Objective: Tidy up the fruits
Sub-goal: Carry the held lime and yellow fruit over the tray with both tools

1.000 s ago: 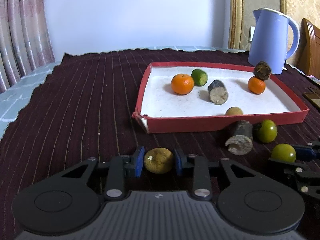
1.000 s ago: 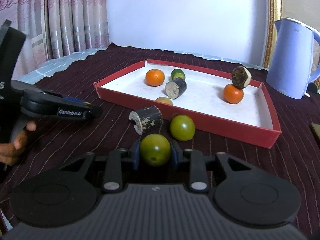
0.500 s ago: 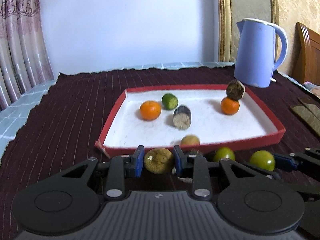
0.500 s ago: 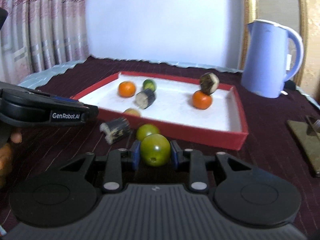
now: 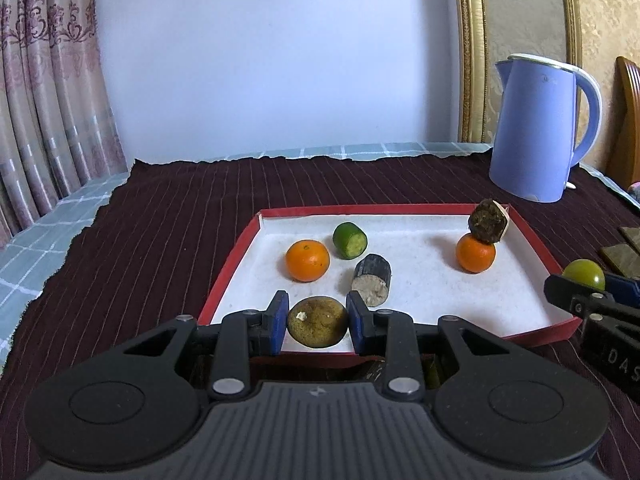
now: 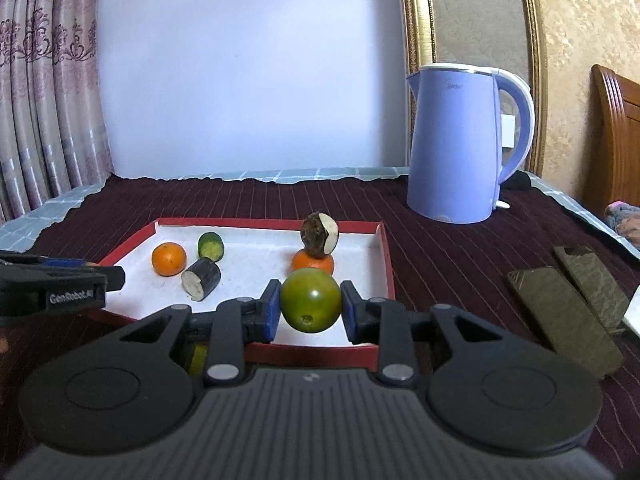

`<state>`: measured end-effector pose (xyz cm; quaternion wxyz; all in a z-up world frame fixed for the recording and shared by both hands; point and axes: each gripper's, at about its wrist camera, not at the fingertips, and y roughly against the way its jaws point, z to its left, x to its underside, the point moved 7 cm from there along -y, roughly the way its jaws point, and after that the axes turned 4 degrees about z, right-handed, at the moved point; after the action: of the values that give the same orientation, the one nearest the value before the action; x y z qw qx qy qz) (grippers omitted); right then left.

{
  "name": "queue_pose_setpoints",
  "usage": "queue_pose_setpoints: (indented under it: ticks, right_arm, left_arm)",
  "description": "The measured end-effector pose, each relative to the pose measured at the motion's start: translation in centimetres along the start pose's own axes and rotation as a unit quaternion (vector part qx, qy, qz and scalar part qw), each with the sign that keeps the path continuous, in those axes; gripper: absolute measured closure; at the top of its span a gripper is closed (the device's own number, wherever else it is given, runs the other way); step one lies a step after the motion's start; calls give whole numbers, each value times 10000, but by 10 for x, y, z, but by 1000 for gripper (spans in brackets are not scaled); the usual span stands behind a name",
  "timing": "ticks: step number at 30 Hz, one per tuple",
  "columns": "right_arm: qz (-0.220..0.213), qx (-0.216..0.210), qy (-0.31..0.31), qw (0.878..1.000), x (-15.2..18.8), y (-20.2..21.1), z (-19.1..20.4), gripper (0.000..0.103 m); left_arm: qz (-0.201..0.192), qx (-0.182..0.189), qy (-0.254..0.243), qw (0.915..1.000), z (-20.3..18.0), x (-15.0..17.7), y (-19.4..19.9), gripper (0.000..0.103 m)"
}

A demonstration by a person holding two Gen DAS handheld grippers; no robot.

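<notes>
Two grippers clamped, left [image 5: 317, 323] on brown fruit [image 5: 317, 322], right [image 6: 309, 306] on green fruit [image 6: 310, 300], half-hiding orange [image 6: 313, 262]

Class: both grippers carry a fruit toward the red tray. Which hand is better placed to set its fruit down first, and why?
Probably left. The left gripper holds the brownish fruit just over the red tray's near edge, with bare white floor ahead. The right gripper's green fruit faces a stacked orange.

Home room: patterned curtains [image 5: 48, 112], electric kettle [image 6: 460, 140], cloth-covered table [image 5: 160, 208], wooden chair [image 6: 616, 140].
</notes>
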<state>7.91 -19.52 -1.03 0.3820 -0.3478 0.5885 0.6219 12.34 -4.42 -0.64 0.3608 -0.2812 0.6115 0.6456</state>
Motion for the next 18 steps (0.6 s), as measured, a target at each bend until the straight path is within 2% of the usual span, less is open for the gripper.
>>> queue_pose_setpoints:
  ticks: [18]
  right_arm:
    - [2,-23,62,10000,-9,-7,10,74]
  left_arm:
    - [-15,-73,-61,10000,-4,-6,-9,72]
